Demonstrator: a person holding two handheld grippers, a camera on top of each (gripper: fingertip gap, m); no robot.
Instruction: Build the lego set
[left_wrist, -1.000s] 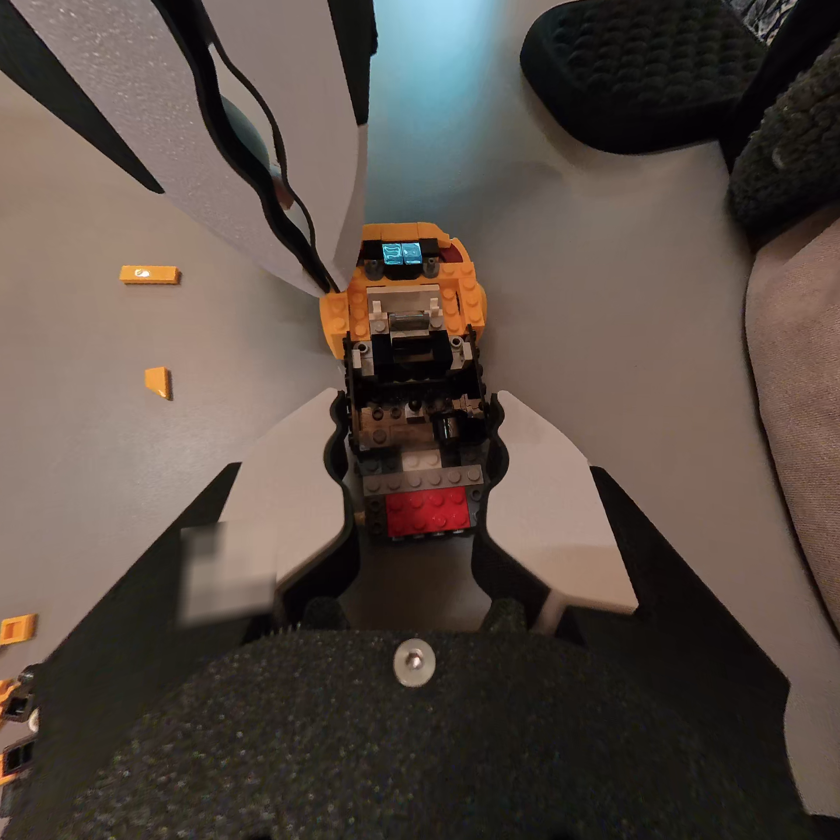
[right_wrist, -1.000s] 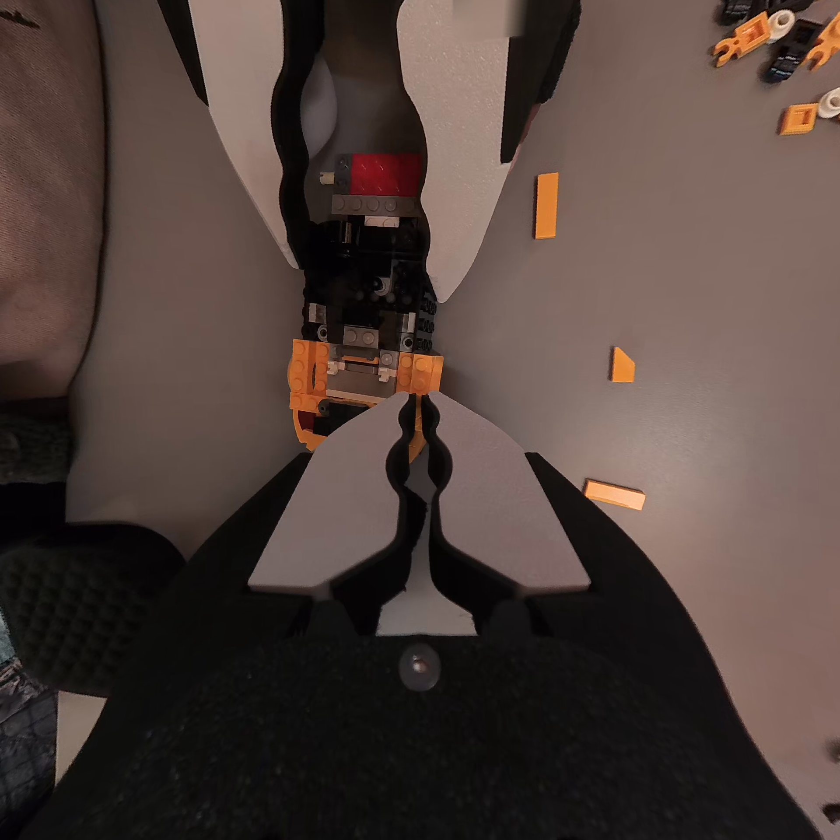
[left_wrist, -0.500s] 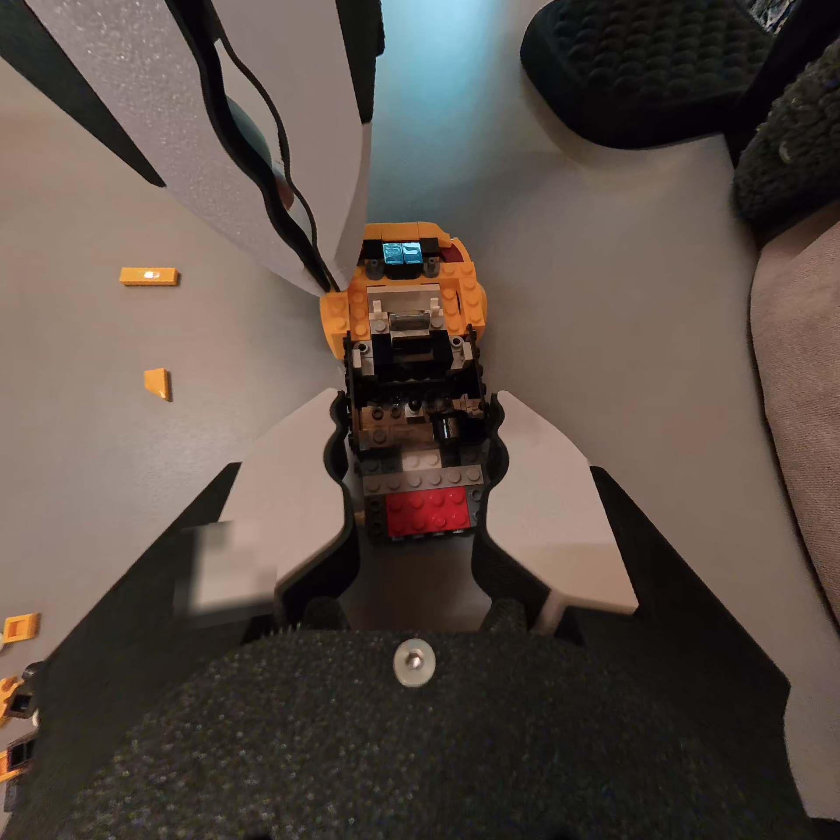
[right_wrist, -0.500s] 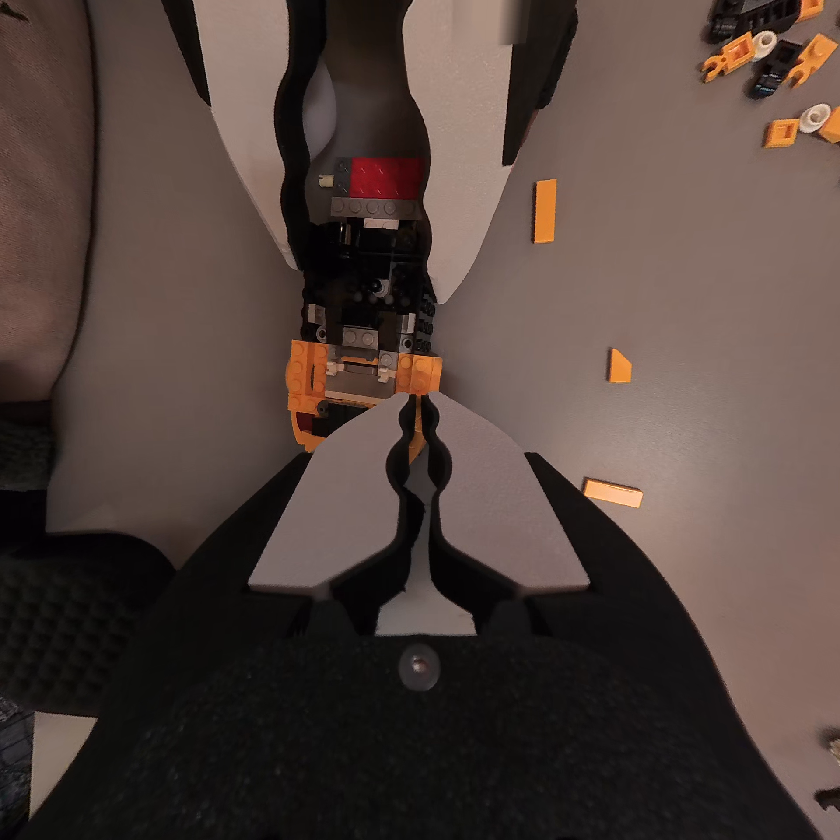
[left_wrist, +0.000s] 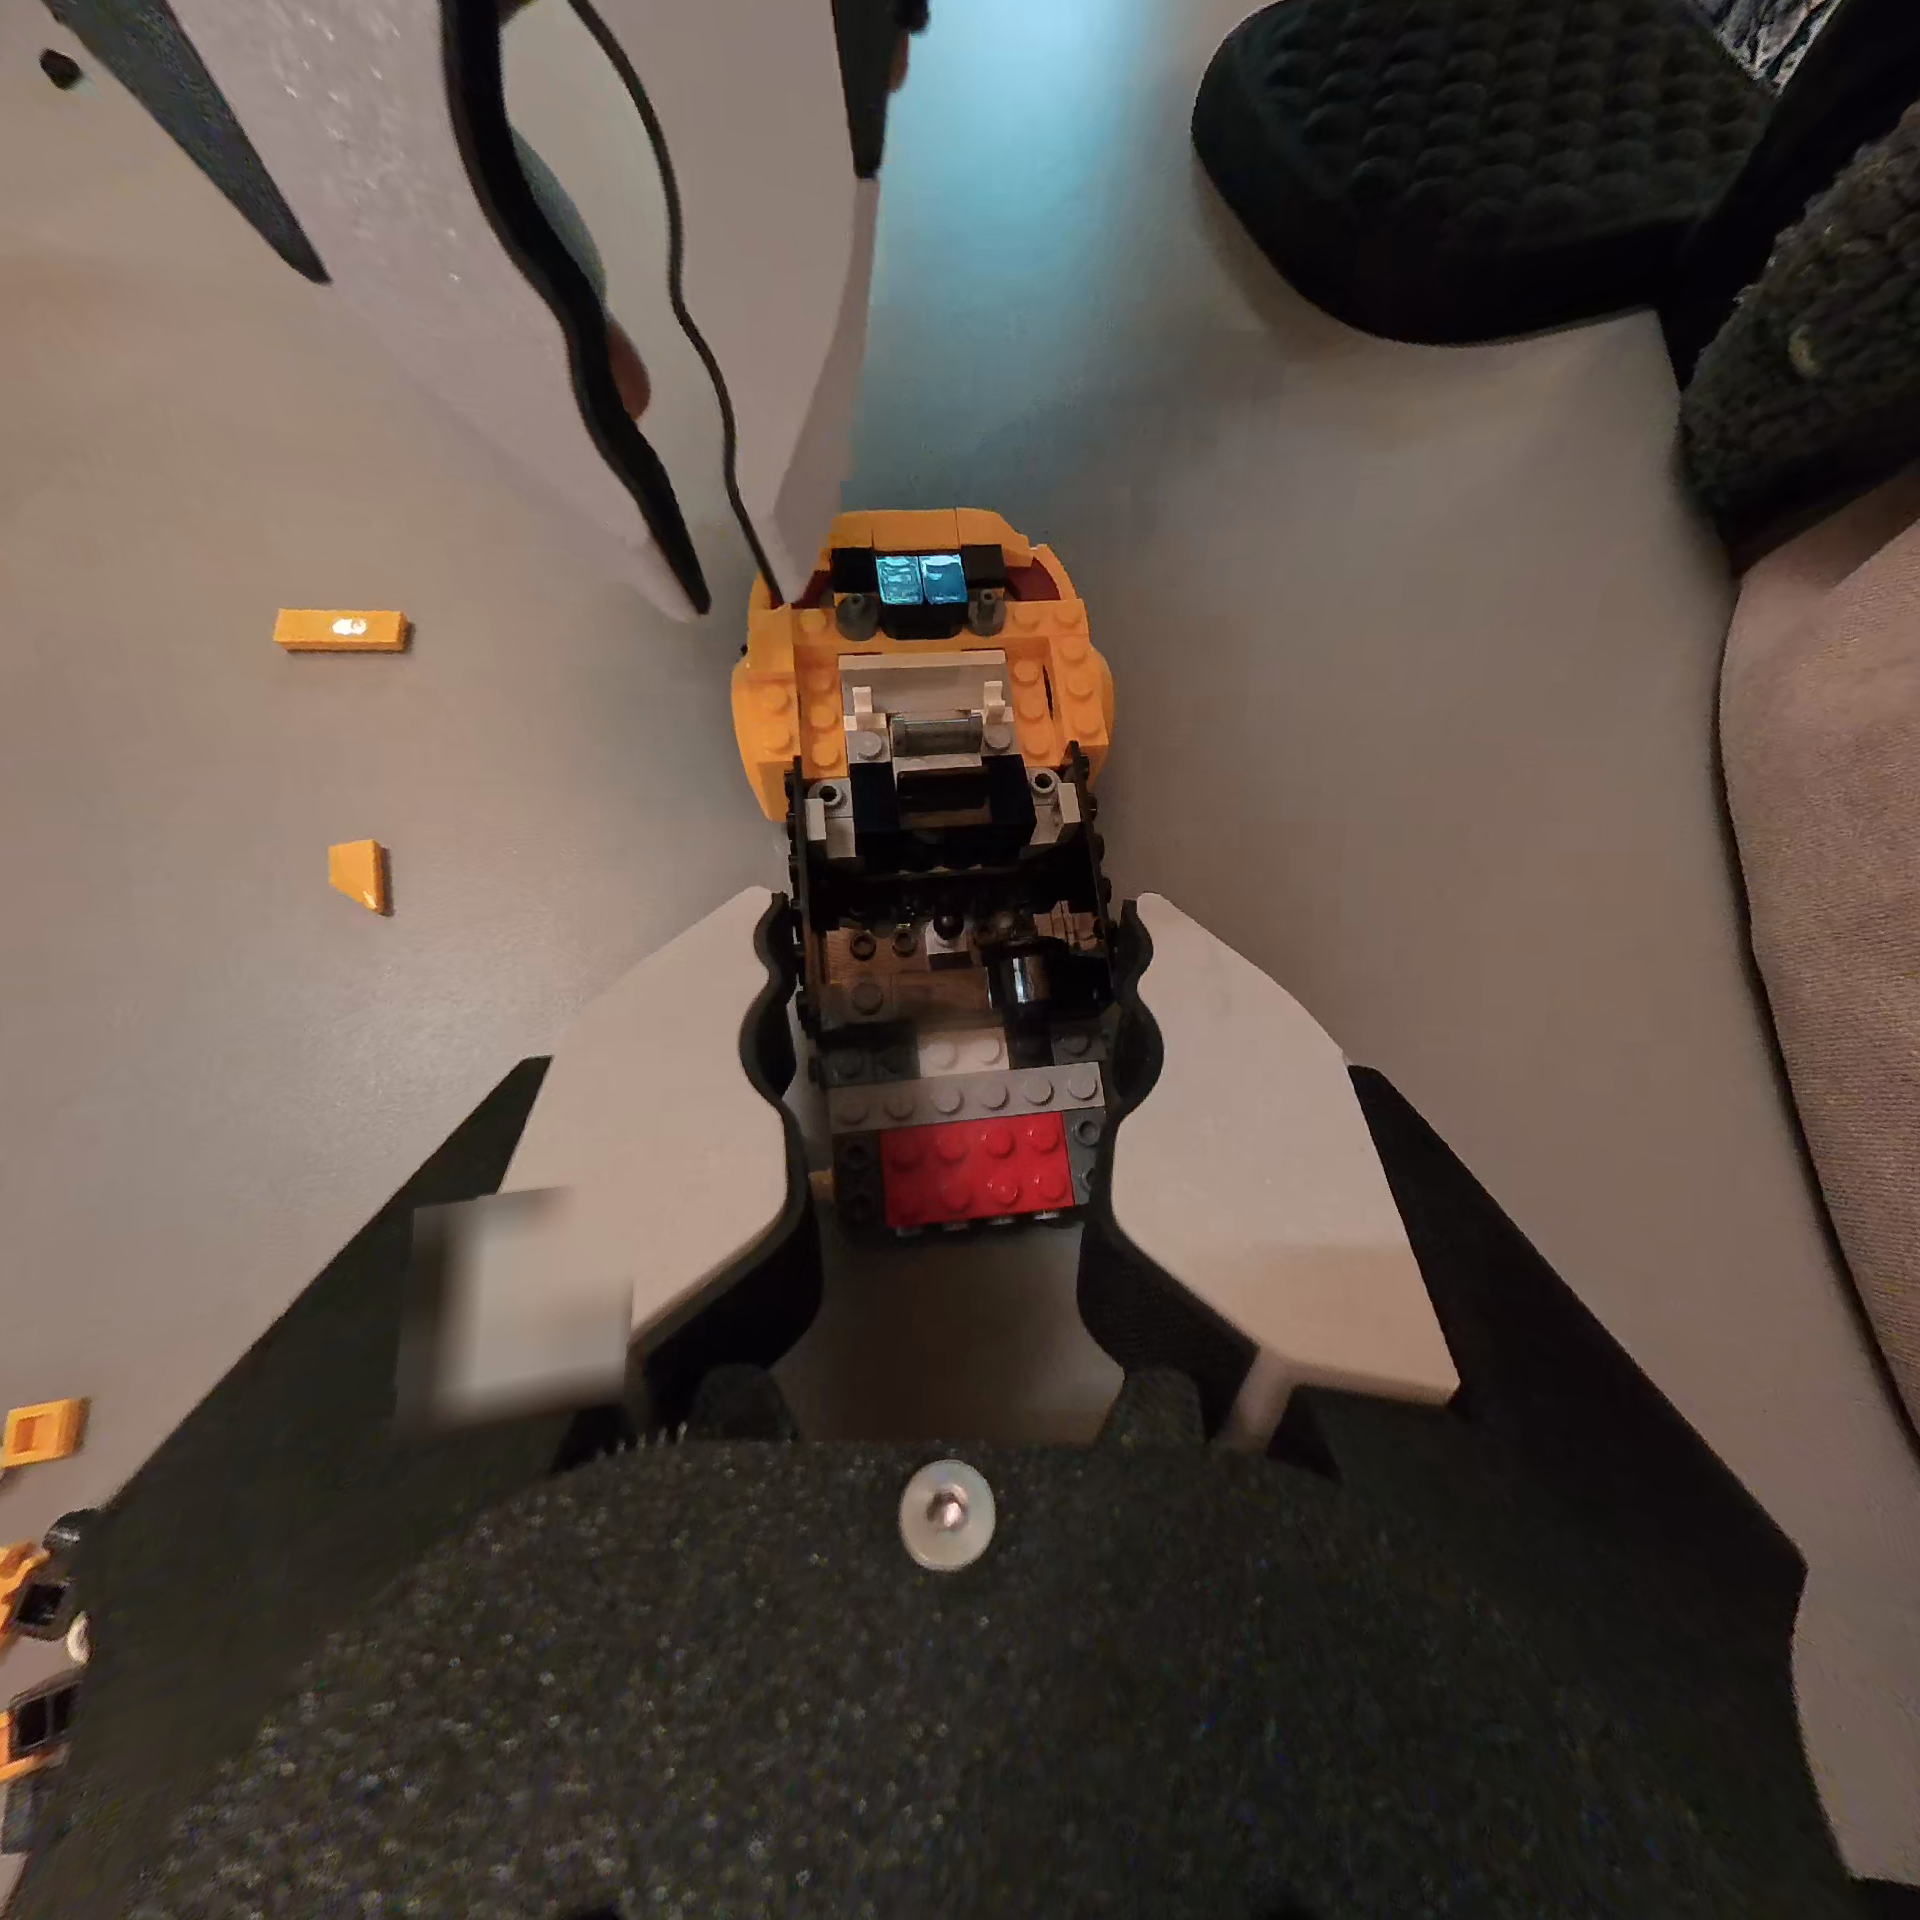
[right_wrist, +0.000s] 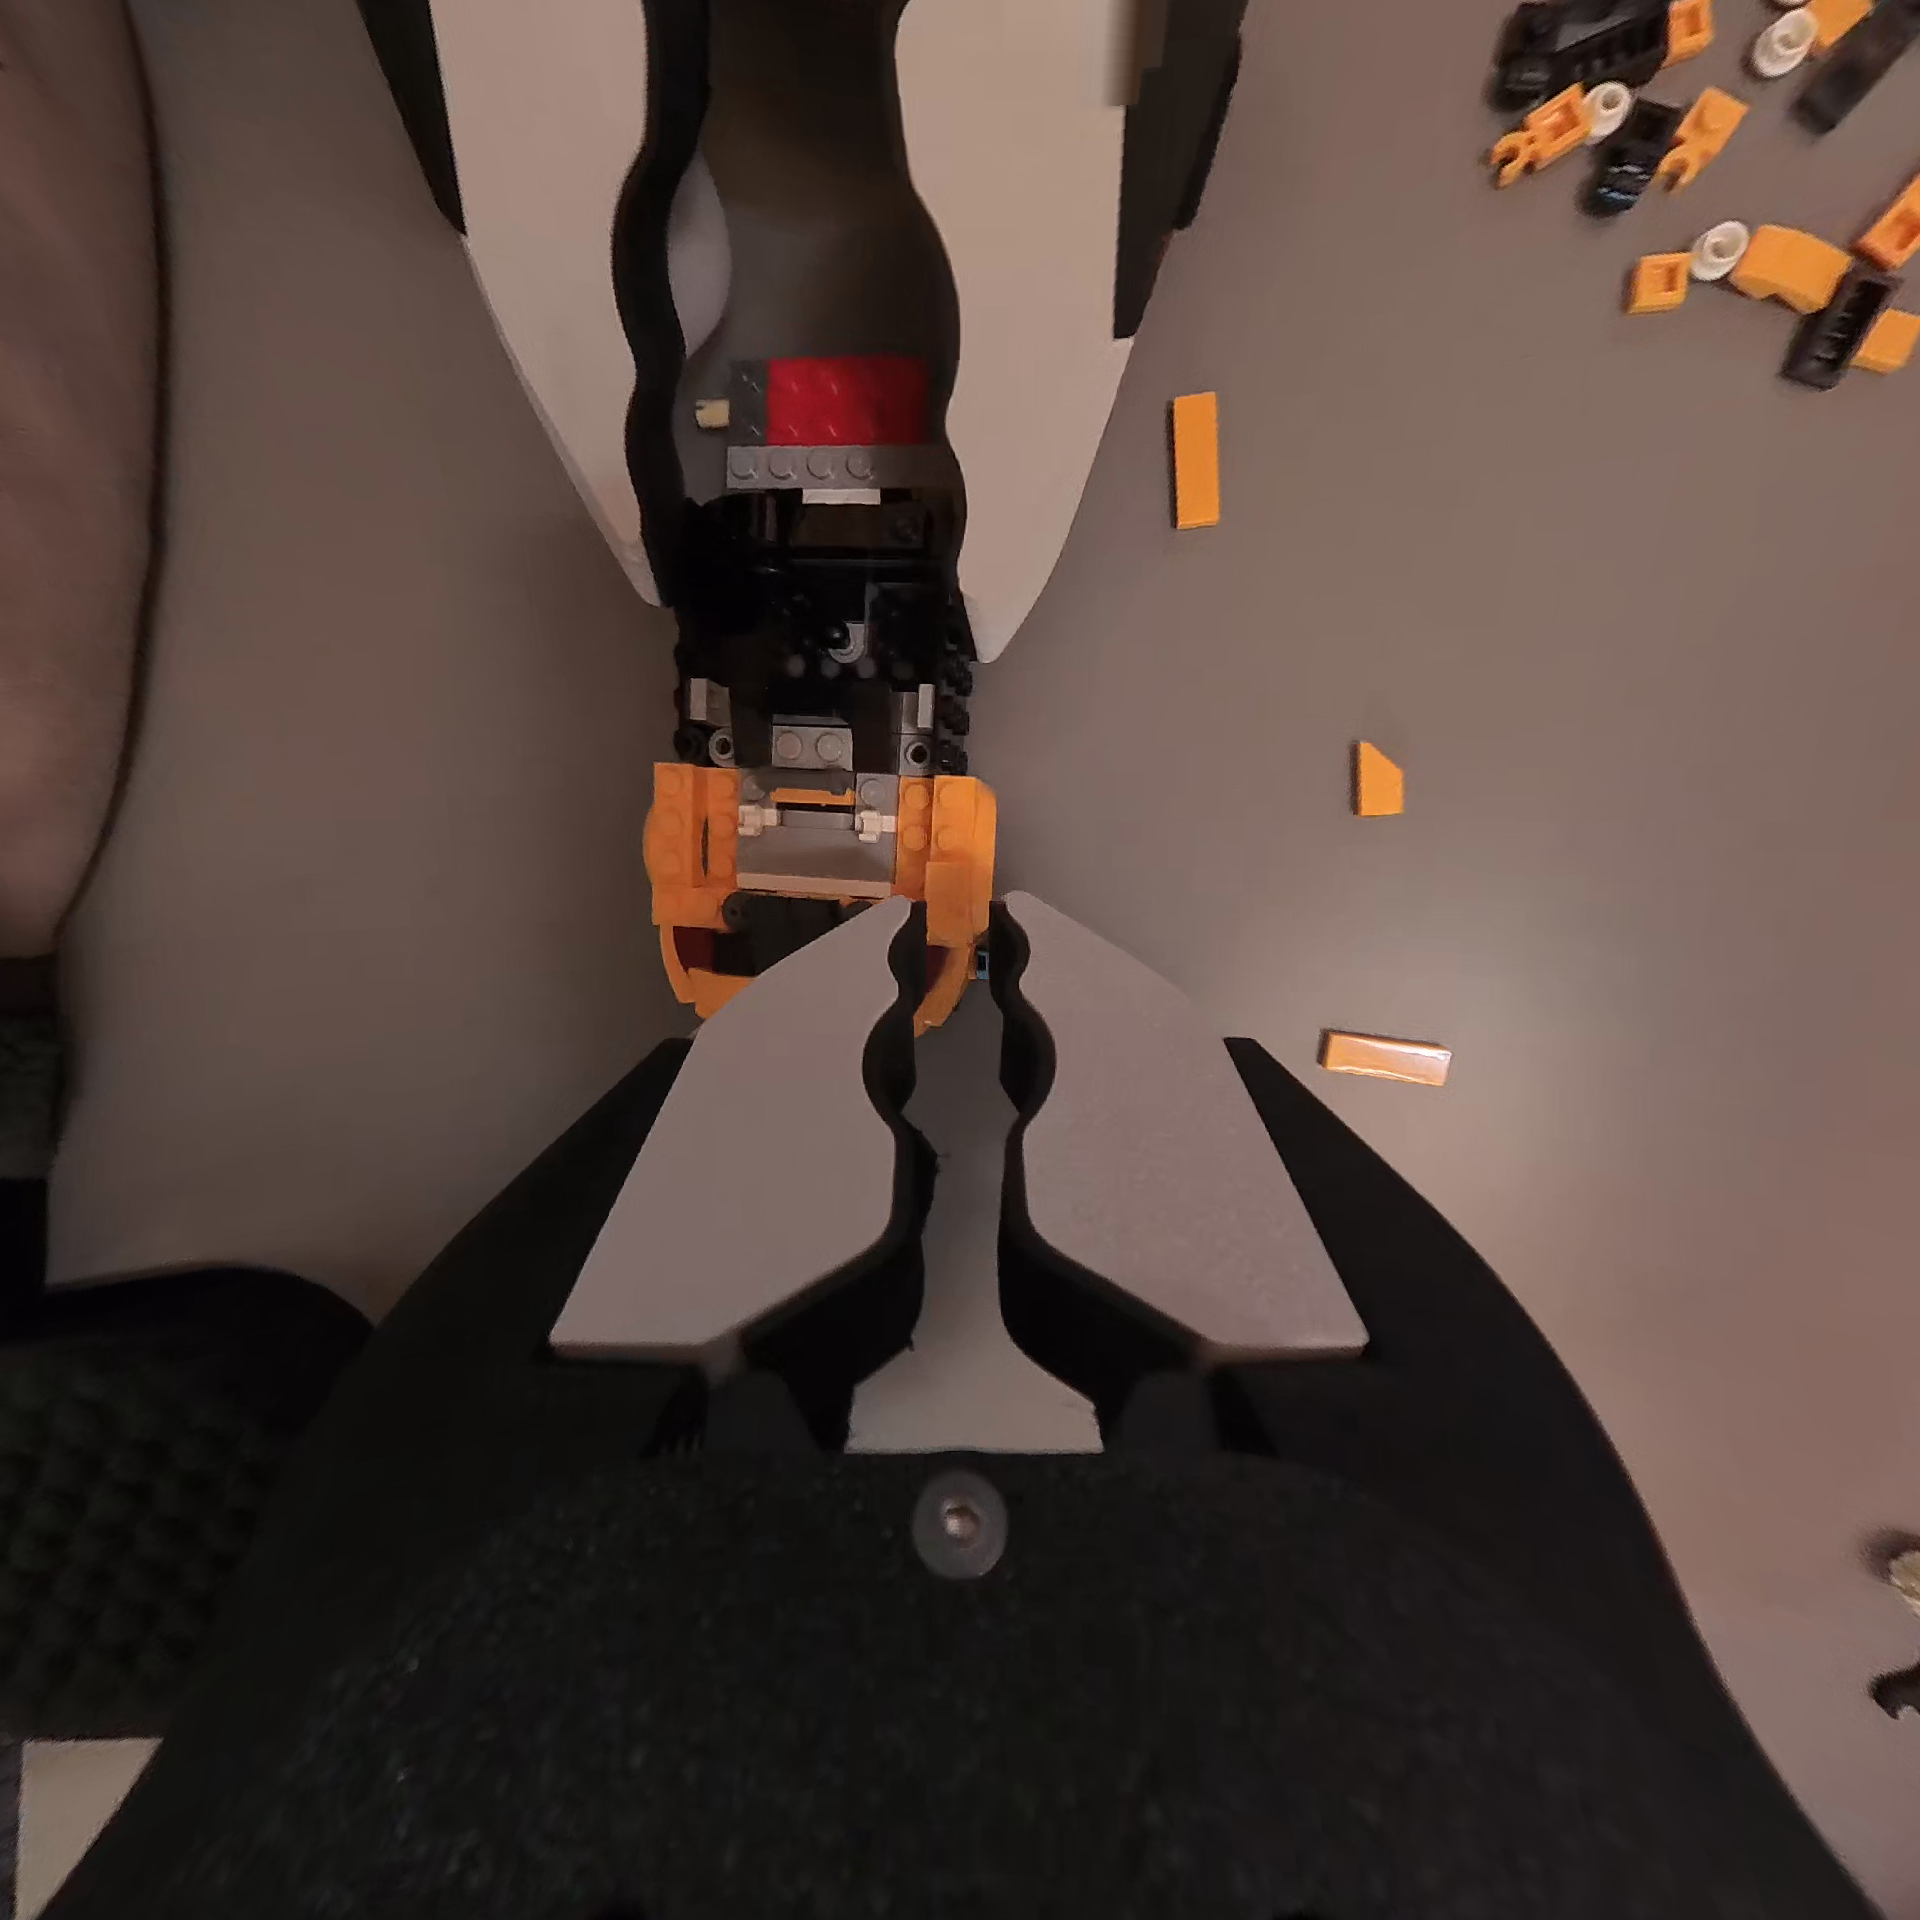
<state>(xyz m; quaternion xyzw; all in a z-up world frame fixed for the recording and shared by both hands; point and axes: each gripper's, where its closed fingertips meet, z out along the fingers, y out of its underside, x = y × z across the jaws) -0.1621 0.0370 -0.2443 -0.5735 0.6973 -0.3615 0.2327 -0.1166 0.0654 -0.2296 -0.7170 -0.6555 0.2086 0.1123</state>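
Observation:
A part-built lego car (left_wrist: 935, 790) with an orange front, black middle and red rear brick lies on the grey table (left_wrist: 1351, 831). My left gripper (left_wrist: 951, 935) is shut on the car's rear half, one finger on each side. My right gripper (right_wrist: 956, 909) is at the car's front corner (right_wrist: 951, 862), its jaws a narrow gap apart, with the orange corner showing between them. Whether it touches the car is unclear. It also shows in the left wrist view (left_wrist: 738, 603), coming from the top left. The left gripper (right_wrist: 821, 623) shows at the top of the right wrist view.
Loose orange pieces lie beside the car: a flat tile (right_wrist: 1195, 460), a small wedge (right_wrist: 1379, 779) and another tile (right_wrist: 1384, 1057). A pile of orange, black and white parts (right_wrist: 1766, 156) sits farther off. A beige cushion (left_wrist: 1829, 935) and black textured pads (left_wrist: 1455, 156) border the other side. One gripper's finger ends stand about 6 centimetres off the other's. The flat tile (right_wrist: 1195, 460) lies around 6 centimetres away from my left fingertips.
My right gripper's jaws have parted a little and its tips have drawn back slightly from the car's front. The left gripper and the car have stayed put.

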